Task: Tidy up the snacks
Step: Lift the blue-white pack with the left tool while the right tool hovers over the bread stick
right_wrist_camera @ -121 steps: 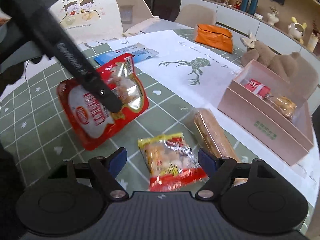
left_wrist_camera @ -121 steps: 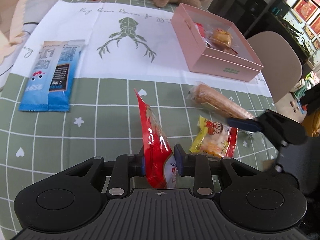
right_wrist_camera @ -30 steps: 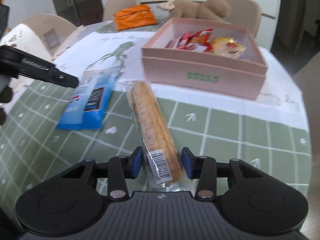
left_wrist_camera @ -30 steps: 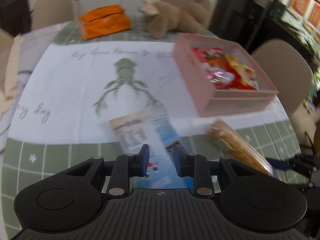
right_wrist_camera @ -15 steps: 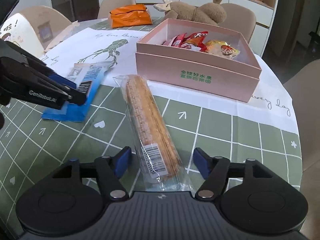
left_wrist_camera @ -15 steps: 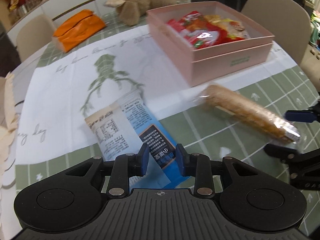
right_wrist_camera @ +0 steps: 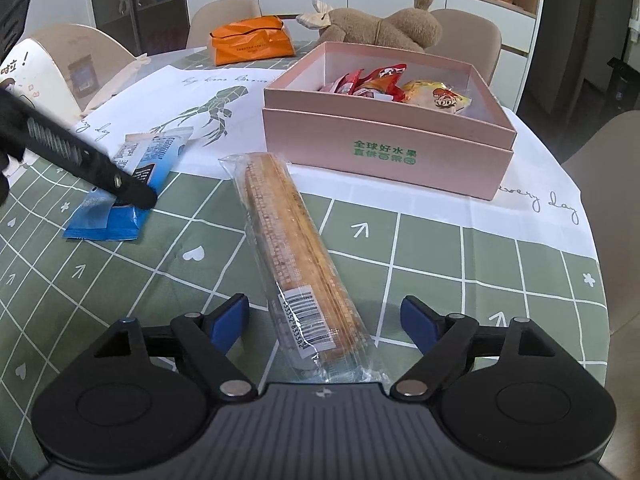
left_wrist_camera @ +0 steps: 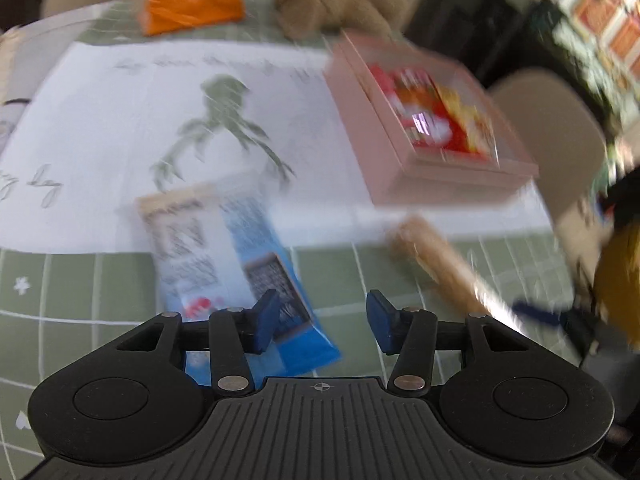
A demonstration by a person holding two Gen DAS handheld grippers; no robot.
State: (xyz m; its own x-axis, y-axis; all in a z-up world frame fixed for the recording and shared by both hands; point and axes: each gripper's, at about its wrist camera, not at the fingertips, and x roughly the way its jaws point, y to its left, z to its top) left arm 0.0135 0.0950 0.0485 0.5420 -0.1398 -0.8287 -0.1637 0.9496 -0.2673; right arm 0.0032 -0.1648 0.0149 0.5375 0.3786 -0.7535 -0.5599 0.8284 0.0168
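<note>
A pink box (right_wrist_camera: pixel 388 136) holds red and yellow snack packs (right_wrist_camera: pixel 394 84); it also shows in the blurred left wrist view (left_wrist_camera: pixel 432 132). A long biscuit pack (right_wrist_camera: pixel 296 256) lies flat on the tablecloth, its near end between the jaws of my open right gripper (right_wrist_camera: pixel 324 320). A blue and white snack pack (left_wrist_camera: pixel 232 256) lies on the cloth; my left gripper (left_wrist_camera: pixel 320 316) is open just to its right, its left finger over the pack's near end. The left gripper's fingers (right_wrist_camera: pixel 100 176) reach over that blue pack (right_wrist_camera: pixel 132 184) in the right wrist view.
An orange bag (right_wrist_camera: pixel 252 42) and a brown plush toy (right_wrist_camera: pixel 376 26) sit at the far side of the round table. A white printed cloth (right_wrist_camera: pixel 192 96) lies left of the box. Chairs (right_wrist_camera: pixel 464 40) ring the table; its right edge (right_wrist_camera: pixel 596 264) is close.
Both grippers have opened. The left one let go of the blue pack, which now lies on the cloth. The right one widened around the biscuit pack, which rests on the table.
</note>
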